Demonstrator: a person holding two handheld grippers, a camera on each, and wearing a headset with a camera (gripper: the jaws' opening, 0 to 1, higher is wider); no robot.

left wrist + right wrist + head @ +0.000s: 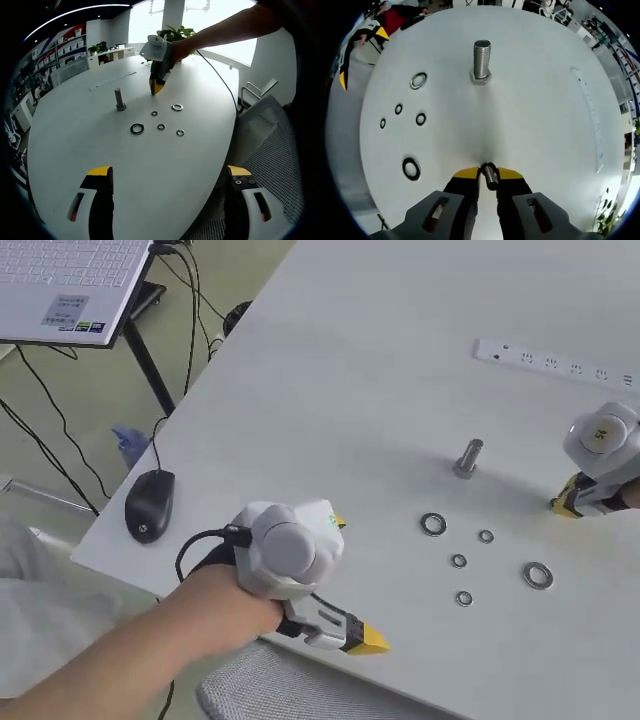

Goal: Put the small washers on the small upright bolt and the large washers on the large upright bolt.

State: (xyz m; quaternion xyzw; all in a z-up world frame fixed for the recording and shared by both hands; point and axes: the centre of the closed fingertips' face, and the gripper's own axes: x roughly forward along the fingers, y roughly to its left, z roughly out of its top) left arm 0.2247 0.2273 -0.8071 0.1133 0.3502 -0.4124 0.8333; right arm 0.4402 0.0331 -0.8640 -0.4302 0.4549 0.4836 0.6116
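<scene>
Right tool is clamped on one small bolt, grey and threaded, at the right of the white table. Left tool stands wide apart and holds nothing, at the near edge. One large bolt, grey and threaded, stands upright on its hex head. On its near side five silver washers lie flat and apart: two large washers and three small washers.
</scene>
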